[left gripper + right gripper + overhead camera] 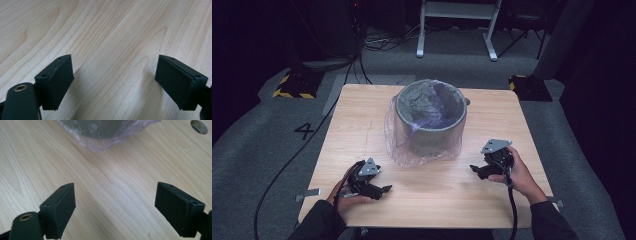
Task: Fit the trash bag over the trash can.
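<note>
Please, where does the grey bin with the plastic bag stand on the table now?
In the high view the grey bin stands upright at the far middle of the wooden table, beyond both grippers, and its plastic bag spills down onto the tabletop.

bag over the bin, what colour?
The plastic bag is translucent with a faint purple-pink tint, draped over the grey bin. Clearest in the high view.

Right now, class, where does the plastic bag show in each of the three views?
High view: the bag sits mid-table, draped in and around the grey bin.
Left gripper view: bare table between open jaws; no bag here.
Right gripper view: the bag is at top centre.
Shared landmark: the wood-grain table.
</note>
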